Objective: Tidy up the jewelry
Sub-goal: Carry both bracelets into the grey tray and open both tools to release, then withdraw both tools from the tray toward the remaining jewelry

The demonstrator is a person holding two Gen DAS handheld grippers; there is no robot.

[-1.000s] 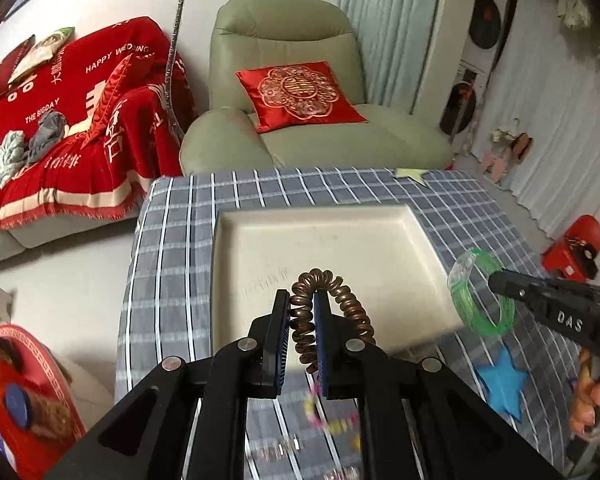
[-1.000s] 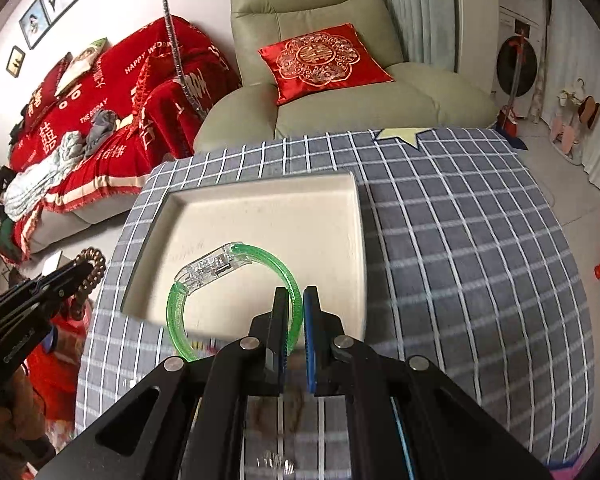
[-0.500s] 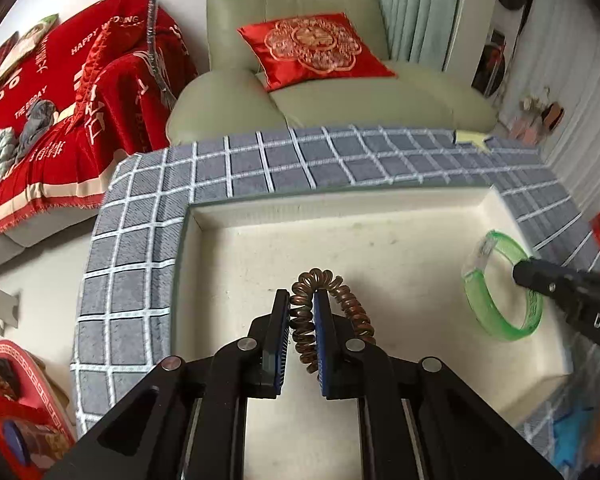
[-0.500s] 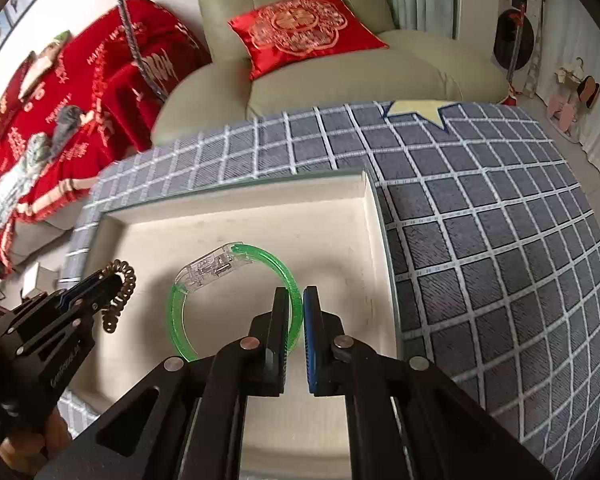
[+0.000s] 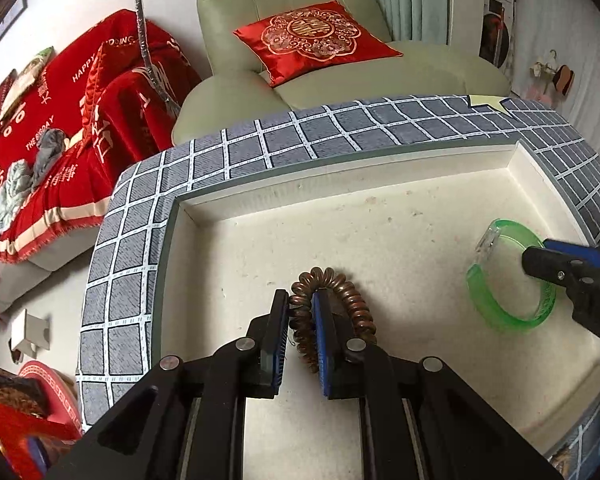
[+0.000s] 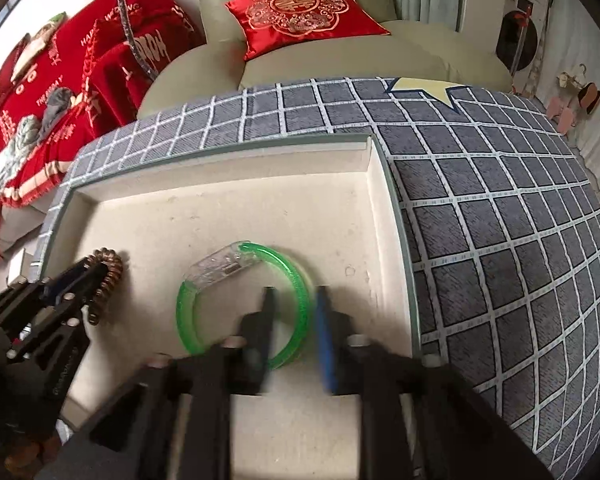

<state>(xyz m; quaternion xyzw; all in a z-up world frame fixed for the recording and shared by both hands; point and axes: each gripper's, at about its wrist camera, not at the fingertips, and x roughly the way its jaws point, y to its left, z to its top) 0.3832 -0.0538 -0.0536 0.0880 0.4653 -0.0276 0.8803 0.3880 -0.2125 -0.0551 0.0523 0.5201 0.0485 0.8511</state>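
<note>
- Coil [image 5: 332, 308] lies low over the tray [image 5: 340, 196] floor, left gripper [image 5: 300, 300] spread slightly around one strand.
- Bangle [image 6: 256, 304] rests in the tray; right gripper [image 6: 294, 300] spread astride its rim.
- Checked cloth [image 6: 500, 220] beneath.

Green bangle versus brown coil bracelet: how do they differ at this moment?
The green bangle is a smooth translucent ring with a clear clasp; the brown coil bracelet is a ribbed opaque spiral. The bangle sits between the right gripper's opened jaws, while the left gripper's jaws flank the coil's strand. Both are over the cream tray.
</note>
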